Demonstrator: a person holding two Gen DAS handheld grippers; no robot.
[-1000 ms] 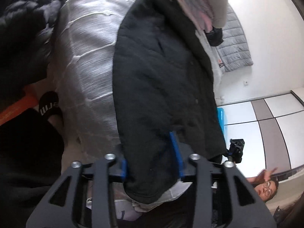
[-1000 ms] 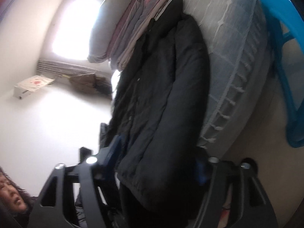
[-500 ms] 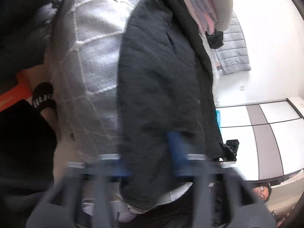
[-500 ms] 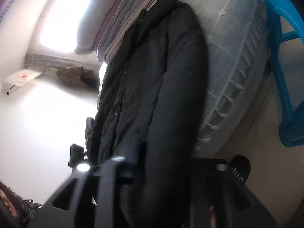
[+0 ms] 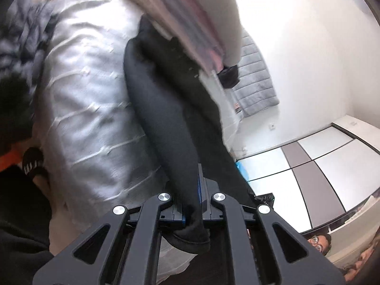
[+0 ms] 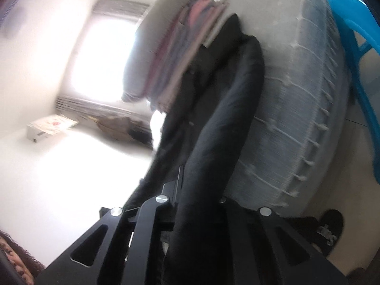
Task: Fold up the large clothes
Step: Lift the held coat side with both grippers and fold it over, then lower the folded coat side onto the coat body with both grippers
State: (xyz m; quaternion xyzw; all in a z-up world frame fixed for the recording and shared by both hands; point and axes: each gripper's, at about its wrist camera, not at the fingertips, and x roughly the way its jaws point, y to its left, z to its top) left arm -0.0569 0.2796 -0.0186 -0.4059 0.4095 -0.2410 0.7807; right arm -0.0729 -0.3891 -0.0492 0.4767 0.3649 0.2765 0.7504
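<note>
Both the left gripper [image 5: 192, 210] and right gripper [image 6: 197, 213] pinch the black coat [image 5: 166, 118] mid-frame, and its thick, heavy cloth might slip out.

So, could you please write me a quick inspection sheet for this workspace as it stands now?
Surface: bed with pale quilted cover.
Job's things: black coat lying on the bed.
Clutter: stack of folded clothes by the coat's collar; blue plastic chair beside the bed.
Grippers: left hand-held gripper shut on the black coat; right hand-held gripper shut on the black coat.
Cables: nothing seen.
Surroundings: white wall; grey padded garment hanging; bright window.
</note>
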